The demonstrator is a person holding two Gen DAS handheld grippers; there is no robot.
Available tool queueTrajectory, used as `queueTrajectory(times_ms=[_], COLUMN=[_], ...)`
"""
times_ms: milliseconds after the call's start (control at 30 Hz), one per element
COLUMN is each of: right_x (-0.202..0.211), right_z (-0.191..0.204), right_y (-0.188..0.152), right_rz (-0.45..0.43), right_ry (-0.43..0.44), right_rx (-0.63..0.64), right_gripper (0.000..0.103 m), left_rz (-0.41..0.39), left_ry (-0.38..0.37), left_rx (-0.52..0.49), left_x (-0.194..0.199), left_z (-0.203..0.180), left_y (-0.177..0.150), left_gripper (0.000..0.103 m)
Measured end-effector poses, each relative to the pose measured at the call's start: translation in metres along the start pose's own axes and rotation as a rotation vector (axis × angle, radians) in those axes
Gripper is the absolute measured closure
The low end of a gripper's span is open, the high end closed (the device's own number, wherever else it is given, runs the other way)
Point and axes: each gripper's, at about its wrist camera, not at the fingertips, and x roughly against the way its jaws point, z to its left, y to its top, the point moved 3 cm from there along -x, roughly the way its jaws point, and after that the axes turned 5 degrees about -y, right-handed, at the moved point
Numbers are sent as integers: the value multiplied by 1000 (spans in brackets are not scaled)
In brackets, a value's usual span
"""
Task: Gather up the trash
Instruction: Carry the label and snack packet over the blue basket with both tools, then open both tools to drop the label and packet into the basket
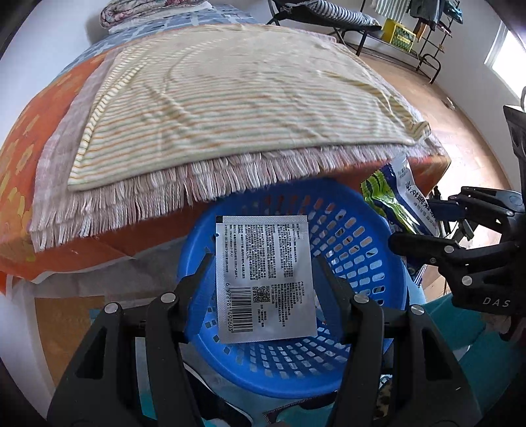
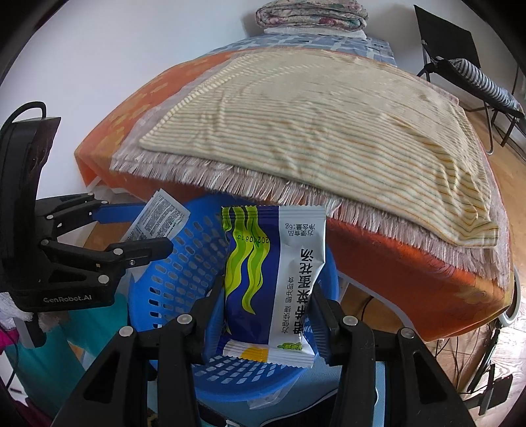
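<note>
My left gripper (image 1: 263,259) is shut on a flat silver sachet (image 1: 264,279) with black print and a barcode, held across both jaws above a blue perforated plastic basket (image 1: 358,243). My right gripper (image 2: 268,289) is shut on a blue, white and green snack packet (image 2: 273,285), also hanging over the blue basket (image 2: 177,262). In the left wrist view the right gripper (image 1: 424,226) comes in from the right edge with the snack packet (image 1: 394,197). The right wrist view shows the left gripper (image 2: 148,226) at the left holding the silver sachet (image 2: 157,216).
Behind the basket stands a bed with an orange cover (image 1: 19,184), a fringed cloth (image 1: 157,193) and a striped yellow blanket (image 1: 236,98) overhanging its edge. Folded bedding (image 2: 309,14) lies at the far end. A chair (image 2: 470,75), a rack (image 1: 404,36) and wooden floor (image 1: 460,108) lie to the right.
</note>
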Motion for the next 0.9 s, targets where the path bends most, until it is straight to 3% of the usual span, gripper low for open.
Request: queueTrajectory(times_ms=[400,533,900], right_x=[-9,-9,-5], right_z=[1,0,-3], right_y=[-3,-2,-3], right_rz=[23,18,6], right_ry=[0,-8,-24], right_rx=[10,8,3], right_gripper=[53,43,37], left_rz=[47,51,40], left_ry=[10,14,22], left_rx=[-6,-5,20], left_x=[-10,-11,-7], left_z=[2,3,10], left_y=[-6,-7,-6], left_gripper=[42,41,35])
